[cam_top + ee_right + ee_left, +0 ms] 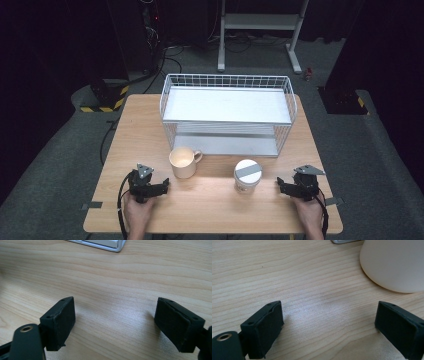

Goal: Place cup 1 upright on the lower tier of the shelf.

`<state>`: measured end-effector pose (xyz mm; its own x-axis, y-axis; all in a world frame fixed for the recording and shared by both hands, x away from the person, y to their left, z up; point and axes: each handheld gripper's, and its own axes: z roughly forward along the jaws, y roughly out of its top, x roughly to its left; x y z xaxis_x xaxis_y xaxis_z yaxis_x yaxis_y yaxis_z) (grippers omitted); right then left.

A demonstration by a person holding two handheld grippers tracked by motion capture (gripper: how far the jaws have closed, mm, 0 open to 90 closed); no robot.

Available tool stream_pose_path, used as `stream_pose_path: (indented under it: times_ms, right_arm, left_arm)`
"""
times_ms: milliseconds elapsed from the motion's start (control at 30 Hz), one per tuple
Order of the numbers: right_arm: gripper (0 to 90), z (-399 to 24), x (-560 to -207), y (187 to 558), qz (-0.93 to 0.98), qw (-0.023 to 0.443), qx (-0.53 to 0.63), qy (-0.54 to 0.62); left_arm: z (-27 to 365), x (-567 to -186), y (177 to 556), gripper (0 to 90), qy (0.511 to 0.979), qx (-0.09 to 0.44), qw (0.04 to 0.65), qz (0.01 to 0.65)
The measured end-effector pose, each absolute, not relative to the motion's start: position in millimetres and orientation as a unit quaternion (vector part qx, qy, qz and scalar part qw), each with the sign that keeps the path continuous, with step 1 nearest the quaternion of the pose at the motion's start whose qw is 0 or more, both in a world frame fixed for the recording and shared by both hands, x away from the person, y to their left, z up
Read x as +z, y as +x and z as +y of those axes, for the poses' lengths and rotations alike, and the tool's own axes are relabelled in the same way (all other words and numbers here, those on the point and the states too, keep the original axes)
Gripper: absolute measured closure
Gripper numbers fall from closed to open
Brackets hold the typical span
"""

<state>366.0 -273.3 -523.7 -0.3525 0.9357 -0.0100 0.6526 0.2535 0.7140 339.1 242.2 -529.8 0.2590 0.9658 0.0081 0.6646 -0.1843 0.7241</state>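
The cream mug (183, 162), with its handle turned toward the wire basket (227, 80), is seen standing upright just in front of the basket's left half, and the lidded white cup (247, 175) in front of its right half. The left gripper (150, 187) and right gripper (295, 186) are held near the table's front edge, well apart from the basket, jaws spread wide on nothing. The mug is judged rigid, smooth, fairly heavy and breakable, best pinched across its rim wall; the cup, likely light and crushable, just below its lid.
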Motion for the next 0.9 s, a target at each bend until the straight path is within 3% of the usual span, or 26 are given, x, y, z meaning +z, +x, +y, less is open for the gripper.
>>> stream_pose_path:
  times_ms: [567,900]
  right_arm:
    - [23.9,-273,-517,347,0.749,0.224,0.358,0.510]
    - [23.2,-259,-517,336,0.765,0.216,0.372,0.479]
  left_arm:
    - [242,-530,339,8.5,0.730,0.243,0.310,0.558]
    - [242,-530,339,9.4,0.729,0.243,0.311,0.559]
